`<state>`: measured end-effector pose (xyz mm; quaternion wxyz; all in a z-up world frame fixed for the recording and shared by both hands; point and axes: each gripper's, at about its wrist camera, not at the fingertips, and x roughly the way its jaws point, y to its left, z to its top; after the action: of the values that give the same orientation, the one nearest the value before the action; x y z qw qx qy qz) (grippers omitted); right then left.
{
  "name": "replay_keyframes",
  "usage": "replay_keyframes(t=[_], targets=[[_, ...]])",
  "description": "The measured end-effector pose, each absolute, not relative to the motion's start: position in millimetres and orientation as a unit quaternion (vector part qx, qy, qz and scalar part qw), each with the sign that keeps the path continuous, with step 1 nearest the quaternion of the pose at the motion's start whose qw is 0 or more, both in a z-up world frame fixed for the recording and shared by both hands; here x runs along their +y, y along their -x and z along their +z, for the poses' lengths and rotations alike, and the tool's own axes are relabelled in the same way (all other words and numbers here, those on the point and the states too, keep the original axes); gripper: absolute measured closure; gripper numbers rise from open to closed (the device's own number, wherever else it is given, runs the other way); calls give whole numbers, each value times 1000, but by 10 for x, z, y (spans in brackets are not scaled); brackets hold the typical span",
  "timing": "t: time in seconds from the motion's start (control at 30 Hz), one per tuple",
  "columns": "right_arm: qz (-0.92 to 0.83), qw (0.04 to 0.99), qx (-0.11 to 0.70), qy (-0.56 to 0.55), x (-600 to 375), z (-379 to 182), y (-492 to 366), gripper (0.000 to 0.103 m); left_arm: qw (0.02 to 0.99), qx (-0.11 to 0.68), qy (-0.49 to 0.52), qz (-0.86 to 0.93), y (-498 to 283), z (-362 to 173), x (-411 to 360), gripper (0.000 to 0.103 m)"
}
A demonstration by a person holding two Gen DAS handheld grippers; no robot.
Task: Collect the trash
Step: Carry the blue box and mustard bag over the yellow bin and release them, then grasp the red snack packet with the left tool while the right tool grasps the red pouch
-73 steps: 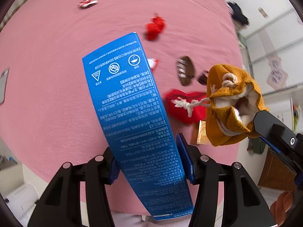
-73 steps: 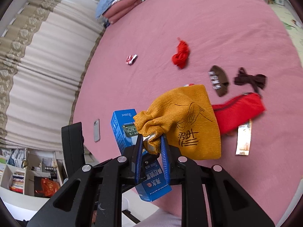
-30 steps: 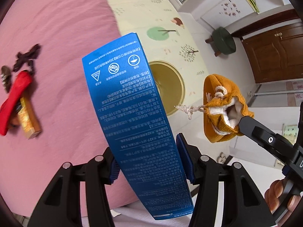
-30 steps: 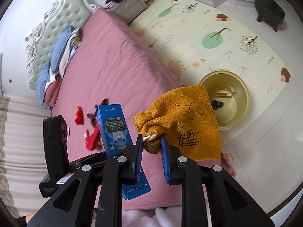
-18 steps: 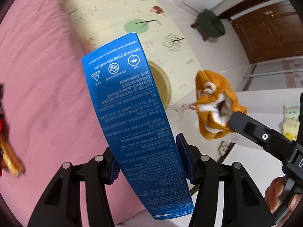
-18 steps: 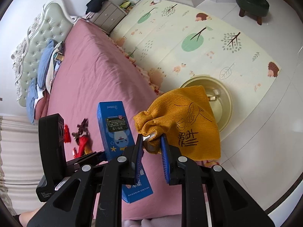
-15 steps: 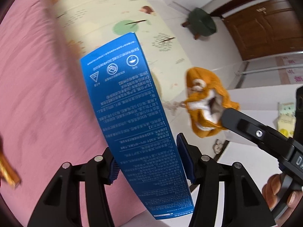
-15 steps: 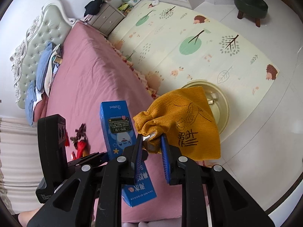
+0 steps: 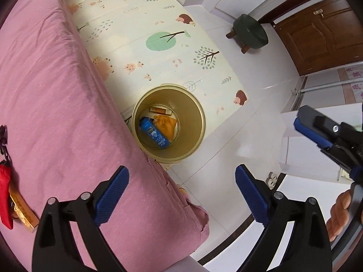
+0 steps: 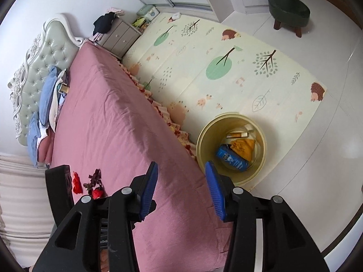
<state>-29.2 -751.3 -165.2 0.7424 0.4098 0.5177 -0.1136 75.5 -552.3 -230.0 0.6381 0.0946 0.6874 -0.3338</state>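
Dropped both: blue box (image 9: pixel 154 134) and orange pouch (image 9: pixel 166 124) landed in the bin (image 9: pixel 199 115). Left tongs (image 9: pixel 181 188) and right tongs (image 10: pixel 181 185) were open, empty. More trash (image 9: pixel 5 195) remained on the bed (image 9: pixel 56 90).

Left gripper (image 9: pixel 181 195) held high, pointed downward, jaws spread wide, nothing between the blue pads (image 9: pixel 111 195). Right gripper (image 10: pixel 181 189) likewise tilted down, jaws parted and empty, blue pads (image 10: pixel 215 192) apart though less widely than the left pair. Right gripper (image 9: pixel 317 131) seen at the right edge of the left wrist view, just beside the left one, with fingers (image 9: pixel 340 213) of the right hand wrapped round its handle below.
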Motion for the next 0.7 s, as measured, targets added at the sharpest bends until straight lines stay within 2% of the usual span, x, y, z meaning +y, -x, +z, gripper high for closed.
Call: replay_keyframes(t=[0.33, 0.7], targets=[[-67, 754, 534, -377, -6940, -1501, 87, 59, 659, 680, -65, -315, -779, -2139, -5044, 9], [4, 759, 561, -331, -5856, -1409, -174, 59, 689, 676, -20, -262, -762, -2041, -3913, 9]])
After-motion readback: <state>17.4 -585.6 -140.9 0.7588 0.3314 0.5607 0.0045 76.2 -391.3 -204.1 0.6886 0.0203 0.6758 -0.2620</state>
